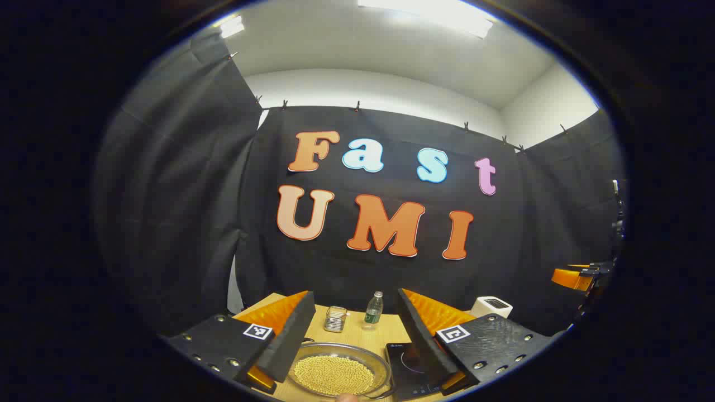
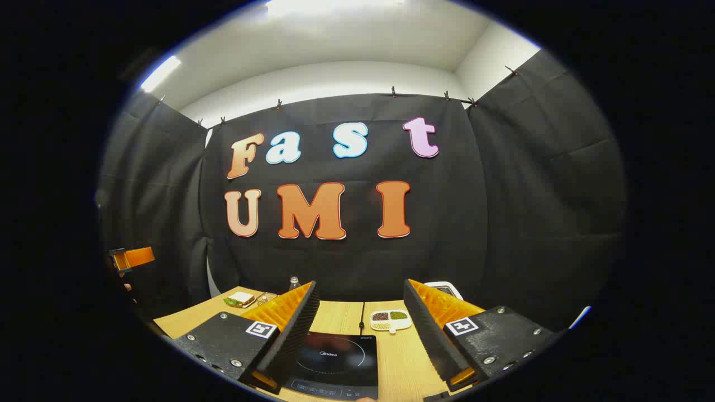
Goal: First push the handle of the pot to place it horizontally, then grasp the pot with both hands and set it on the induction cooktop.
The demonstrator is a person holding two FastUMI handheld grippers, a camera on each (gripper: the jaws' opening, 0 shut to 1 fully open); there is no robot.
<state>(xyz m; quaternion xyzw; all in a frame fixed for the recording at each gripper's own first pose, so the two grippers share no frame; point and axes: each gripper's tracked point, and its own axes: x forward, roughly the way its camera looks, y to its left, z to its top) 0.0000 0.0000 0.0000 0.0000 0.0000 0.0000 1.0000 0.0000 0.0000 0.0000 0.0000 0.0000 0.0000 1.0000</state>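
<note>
A pale wooden tabletop (image 2: 341, 315) stands in a booth hung with black cloth under white ceiling lights, carrying a small bottle (image 1: 373, 307), a metal jar (image 1: 335, 319), a sandwich (image 2: 240, 299) and a divided dish of beans (image 2: 390, 320). The pot (image 1: 338, 371), a shallow glass-walled vessel filled with yellow grains, sits beside the black induction cooktop (image 2: 335, 357), between the spread fingers of the left tool (image 1: 357, 335); the right tool (image 2: 360, 340) is likewise apart, above the cooktop. The pot's near rim is cut off, its handle hard to make out.
</note>
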